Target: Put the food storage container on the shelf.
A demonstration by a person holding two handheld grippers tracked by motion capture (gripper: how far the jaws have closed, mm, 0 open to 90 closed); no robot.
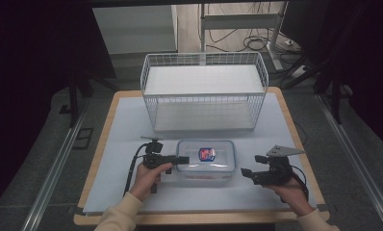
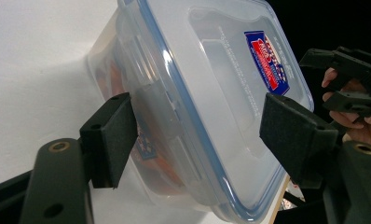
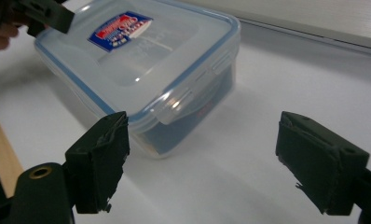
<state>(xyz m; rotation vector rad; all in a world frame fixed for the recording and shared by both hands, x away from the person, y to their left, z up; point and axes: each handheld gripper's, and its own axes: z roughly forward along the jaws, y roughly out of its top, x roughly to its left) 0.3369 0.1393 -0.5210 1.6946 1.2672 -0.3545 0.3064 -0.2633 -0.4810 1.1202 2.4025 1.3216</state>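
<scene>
High view: I see box (image 1: 206,160) near, basket (image 1: 204,91) far.
Left gripper (image 1: 182,160): my jaws apart, straddling box's left end.
Right gripper (image 1: 245,173): jaws apart, right of box.

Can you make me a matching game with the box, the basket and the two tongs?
Things:
1. clear lidded box
2. white wire basket
3. left tongs
4. right tongs

Places or states:
A. at the back of the table, behind everything else
B. open, at the box's left end, its lid edge between the jaws
C. in the middle, with a red and blue sticker on top
D. open, off the box's right end, not touching it

Pairs: 1-C, 2-A, 3-B, 4-D
</scene>
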